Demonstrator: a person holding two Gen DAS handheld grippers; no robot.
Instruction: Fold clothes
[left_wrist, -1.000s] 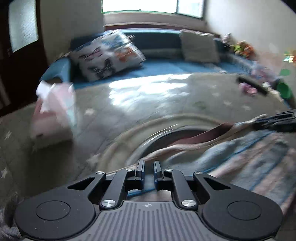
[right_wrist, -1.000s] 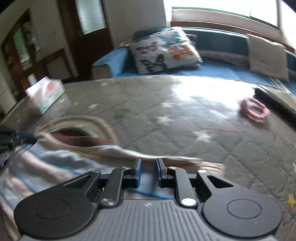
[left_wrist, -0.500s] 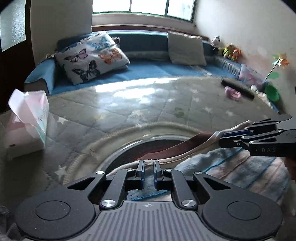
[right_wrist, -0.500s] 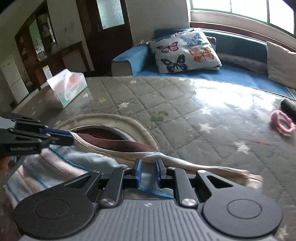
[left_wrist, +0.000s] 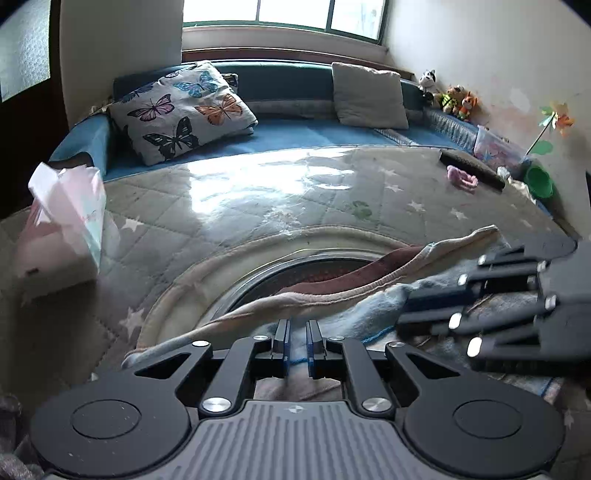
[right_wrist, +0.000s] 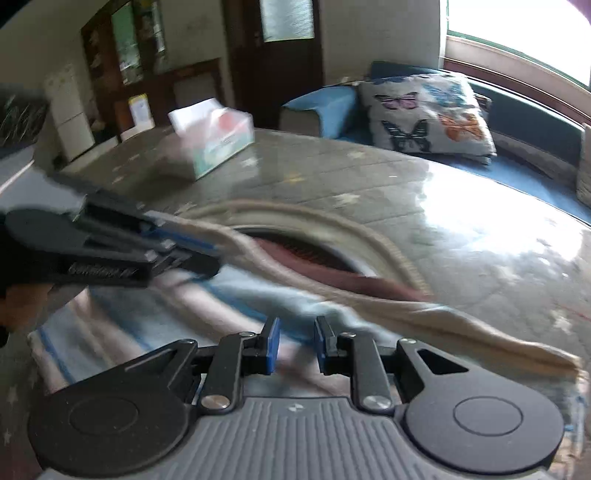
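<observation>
The garment (left_wrist: 373, 295), a striped knit in pale blue, pink and beige with a brown band at its far edge, was seen lying partly bunched on the quilted mat (left_wrist: 258, 199), over a round rimmed opening in the surface. The left gripper (left_wrist: 297, 345) was found pressed nearly together, with blue-edged cloth pinched between its pads at the near hem. The right gripper (right_wrist: 295, 345) was seen spread, with the cloth under it and nothing pinched; that view was blurred, so contact could not be confirmed. A beige sleeve (right_wrist: 480, 328) was seen trailing to the right across the mat.

Handling, judged: the cloth was taken to be soft, light and limp, with no stiffness to hold a crease unaided; it was expected to sag and drag on the mat rather than slide. Hems, corners and seams were judged the best places for hold, both layers pinched together, so that an edge could be carried over evenly. A tissue box (right_wrist: 218, 147) stood well apart.
</observation>
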